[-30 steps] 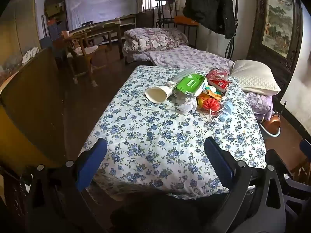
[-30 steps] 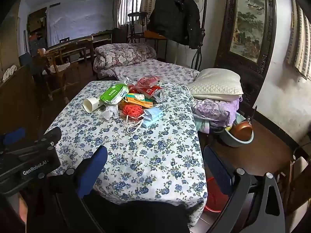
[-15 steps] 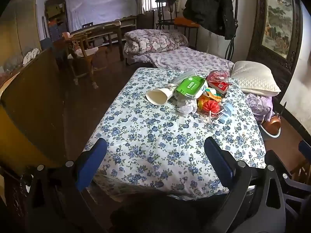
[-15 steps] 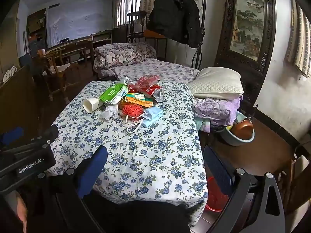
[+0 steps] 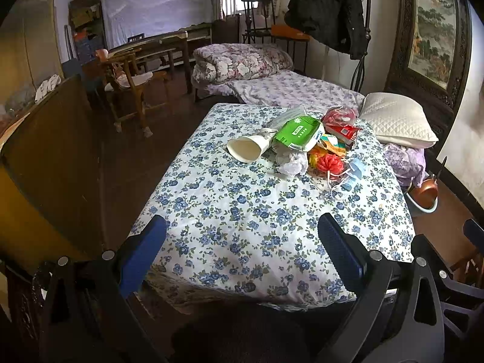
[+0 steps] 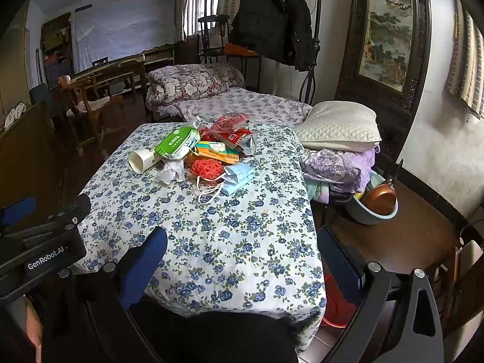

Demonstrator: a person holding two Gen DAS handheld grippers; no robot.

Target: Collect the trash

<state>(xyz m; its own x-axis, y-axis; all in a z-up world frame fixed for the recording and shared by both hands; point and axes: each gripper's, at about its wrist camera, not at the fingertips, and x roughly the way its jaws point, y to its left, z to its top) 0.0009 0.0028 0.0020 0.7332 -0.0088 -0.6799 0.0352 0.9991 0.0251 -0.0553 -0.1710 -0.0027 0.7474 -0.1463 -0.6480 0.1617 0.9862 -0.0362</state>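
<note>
Left wrist view, left claw [image 5: 242, 239]: released, jaws wide apart, grasping nothing; it hangs over the near edge of the worktop [image 5: 242, 220].
Paper cup [image 5: 246, 148]: lies on its side at the left end of the trash pile, mouth toward the camera, touching the green packet [image 5: 298, 134].
Crumpled white wrap [image 5: 292, 163]: just in front of the green packet, resting on the floral cloth.
Red net [image 5: 329, 161]: right of the white wrap, with the blue face mask [image 5: 352, 175] beside it, its loops trailing forward.
Red snack bag [image 5: 341, 124]: at the back right of the pile.
Right wrist view, right claw [image 6: 242, 242]: released likewise, empty, over the near right corner of the worktop.
Red bin [image 6: 335, 305]: on the floor beside that corner, partly hidden by the cloth and the claw; likely the receptacle, though this is a judgement.
Change: against the earlier frames the pile sits slightly nearer and lower in both views; both claws have eased forward, nothing on the worktop has shifted.
Meaning for task: approach only; no item collected yet, the whole pile is well apart from either claw.
</note>
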